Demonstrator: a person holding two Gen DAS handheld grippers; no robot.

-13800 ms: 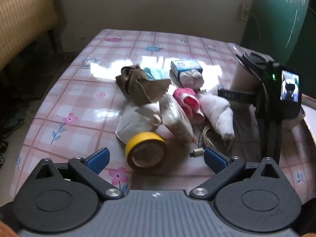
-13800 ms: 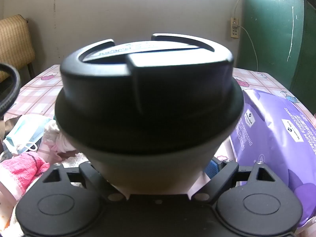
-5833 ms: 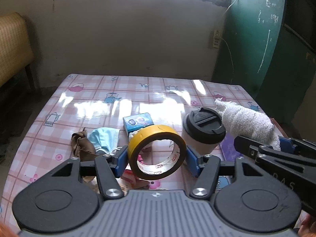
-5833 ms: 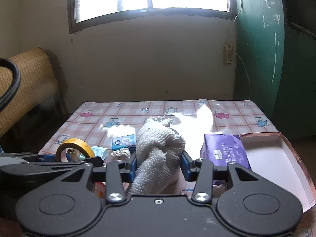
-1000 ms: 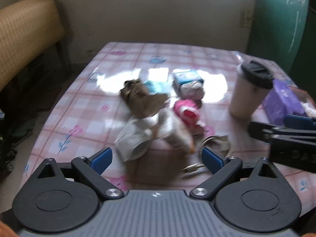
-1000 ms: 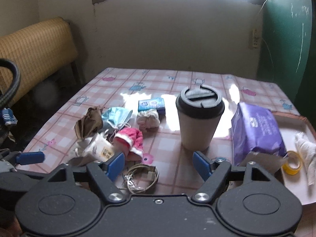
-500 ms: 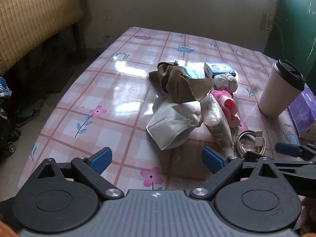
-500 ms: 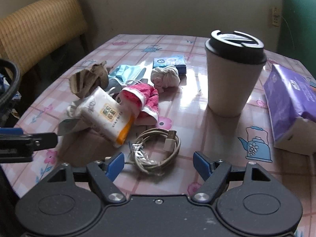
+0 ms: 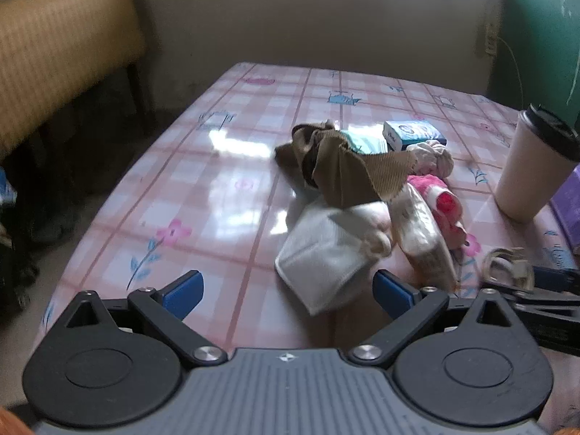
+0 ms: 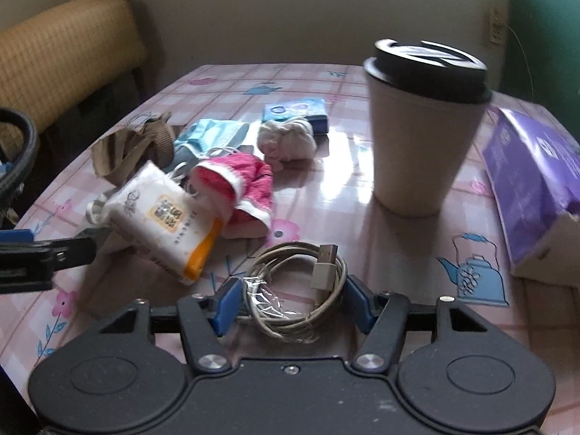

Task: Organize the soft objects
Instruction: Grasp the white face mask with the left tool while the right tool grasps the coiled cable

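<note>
A coiled USB cable [image 10: 301,286] lies on the pink checked tablecloth [image 10: 398,253] between the pads of my right gripper [image 10: 291,306]. Its jaws are closing on the coil, and a firm squeeze does not show. My left gripper [image 9: 286,290] stands wide open and low over the near corner of a white face mask [image 9: 326,253], holding nothing. Behind the mask lie a brown cloth [image 9: 340,174], a tissue pack [image 10: 170,217], a pink sock [image 10: 243,185], a blue face mask [image 10: 214,134] and a white balled cloth [image 10: 290,137].
A lidded paper cup [image 10: 420,137] stands right of the pile, with a purple wipes pack [image 10: 533,174] beyond it at the right edge. A small blue box [image 10: 297,108] sits behind the balled cloth. A wicker chair [image 9: 61,54] stands off the table's left side.
My right gripper has come down over the cable and its jaws have narrowed around the coil. My left gripper has sunk closer to the white mask and stays wide.
</note>
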